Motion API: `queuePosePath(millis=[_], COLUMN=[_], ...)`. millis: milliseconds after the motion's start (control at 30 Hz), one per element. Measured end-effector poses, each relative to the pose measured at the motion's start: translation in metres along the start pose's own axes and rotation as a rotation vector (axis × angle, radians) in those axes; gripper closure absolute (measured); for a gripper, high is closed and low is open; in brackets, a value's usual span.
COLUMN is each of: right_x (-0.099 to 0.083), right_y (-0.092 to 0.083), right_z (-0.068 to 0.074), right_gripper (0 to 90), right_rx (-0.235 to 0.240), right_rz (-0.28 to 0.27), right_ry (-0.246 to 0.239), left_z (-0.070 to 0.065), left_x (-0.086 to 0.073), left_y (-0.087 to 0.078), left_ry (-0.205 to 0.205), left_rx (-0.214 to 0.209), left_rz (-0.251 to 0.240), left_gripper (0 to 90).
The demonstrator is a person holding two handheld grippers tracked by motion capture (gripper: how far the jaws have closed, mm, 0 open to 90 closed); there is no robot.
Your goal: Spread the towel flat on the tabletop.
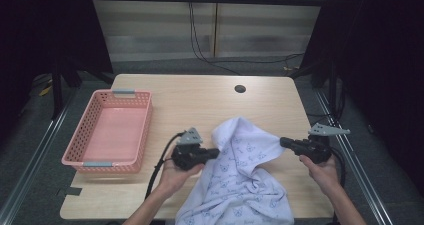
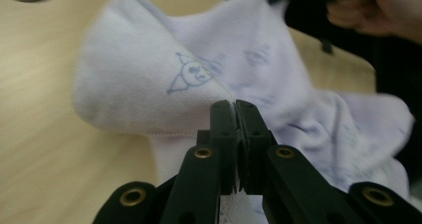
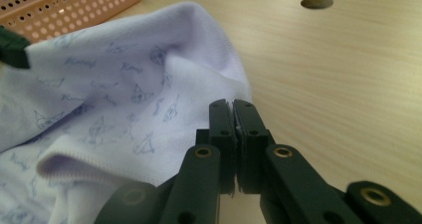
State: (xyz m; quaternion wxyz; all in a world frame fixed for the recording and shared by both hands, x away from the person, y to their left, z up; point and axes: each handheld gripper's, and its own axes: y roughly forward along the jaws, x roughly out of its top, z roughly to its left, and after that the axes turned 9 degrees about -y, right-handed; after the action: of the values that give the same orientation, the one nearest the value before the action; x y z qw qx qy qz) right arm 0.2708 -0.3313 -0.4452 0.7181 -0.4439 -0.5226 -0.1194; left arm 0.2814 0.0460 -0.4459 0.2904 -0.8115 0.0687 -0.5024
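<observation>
A: Both tools are clamped on the white printed cloth [image 1: 245, 180], which lies on the desk [image 1: 200, 102] with its near end over the front edge. The left tool [image 1: 216, 152] and the right tool [image 1: 283, 142] pinch only thin edges.

B: So a hem could slip if they pull apart too hard. The count?

A: One cloth, two tools, one pink basket [image 1: 111, 131], well apart at the left.

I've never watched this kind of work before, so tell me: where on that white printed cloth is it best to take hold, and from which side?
By its hemmed edge, one gripper at each side. The cloth lies bunched on the table, so the stitched edge is the thin, firm part to pinch. The left gripper comes in from the left, the right gripper from the right, both shut on it, lifting it between them.
</observation>
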Motion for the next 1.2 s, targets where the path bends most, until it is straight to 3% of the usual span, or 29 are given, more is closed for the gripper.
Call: queuePosePath(millis=[67, 133, 200, 233, 300, 367, 467, 533, 700, 767, 833, 900, 967, 1033, 1200], right_x=[-0.007, -0.016, -0.020, -0.021, -0.022, -0.021, -0.020, -0.018, -0.019, -0.019, -0.019, -0.019, -0.019, -0.019, -0.015], right_y=[-0.005, -0.008, -0.009, -0.009, -0.006, -0.003, 0.000, 0.001, 0.003, 0.004, 0.005, 0.006, 0.006, 0.005, -0.001], right_z=[-0.001, -0.003, -0.005, -0.007, -0.009, -0.009, -0.008, -0.007, -0.005, -0.004, -0.003, -0.003, -0.003, -0.003, -0.006], right_gripper=[88.2, 88.2, 88.3, 88.3, 88.2, 88.2, 88.2, 88.3, 88.2, 88.2, 88.2, 88.2, 88.2, 88.2, 88.2], right_rx=[-0.005, -0.010, -0.012, -0.009, -0.006, -0.001, 0.007, 0.010, 0.015, 0.023, 0.028, 0.033, 0.032, 0.034, 0.019], right_rz=[0.013, 0.018, 0.022, 0.023, 0.029, 0.033, 0.030, 0.025, 0.032, 0.038, 0.040, 0.041, 0.043, 0.039, 0.013], right_ry=[0.010, 0.021, 0.029, 0.030, 0.037, 0.042, 0.031, 0.029, 0.016, 0.014, 0.010, 0.005, 0.004, 0.003, 0.007], left_z=[-0.010, -0.014, -0.011, -0.009, 0.002, 0.017, 0.040, 0.053, 0.069, 0.067, 0.061, 0.054, 0.046, 0.043, 0.045], left_x=[-0.009, -0.019, -0.023, -0.023, -0.018, -0.013, -0.007, -0.007, -0.008, -0.008, -0.003, 0.004, 0.011, 0.017, 0.034], left_y=[0.017, 0.029, 0.030, 0.030, 0.020, 0.014, 0.017, 0.024, 0.053, 0.062, 0.068, 0.070, 0.069, 0.065, 0.036], left_ry=[0.011, 0.021, -0.003, -0.014, -0.043, -0.112, -0.160, -0.194, -0.241, -0.224, -0.199, -0.158, -0.120, -0.116, -0.119], left_rx=[-0.005, -0.026, -0.067, -0.081, -0.080, -0.067, 0.012, 0.049, 0.031, 0.047, 0.045, 0.035, 0.028, 0.007, 0.050], left_rz=[0.082, 0.115, 0.132, 0.124, 0.066, -0.001, -0.048, -0.050, -0.006, 0.029, 0.029, 0.007, -0.013, -0.035, -0.081], left_gripper=[86.4, 84.3, 73.5, 67.8, 64.6, 63.2, 62.5, 54.5, 42.3, 42.3, 45.9, 56.2, 74.8, 79.0, 81.7])
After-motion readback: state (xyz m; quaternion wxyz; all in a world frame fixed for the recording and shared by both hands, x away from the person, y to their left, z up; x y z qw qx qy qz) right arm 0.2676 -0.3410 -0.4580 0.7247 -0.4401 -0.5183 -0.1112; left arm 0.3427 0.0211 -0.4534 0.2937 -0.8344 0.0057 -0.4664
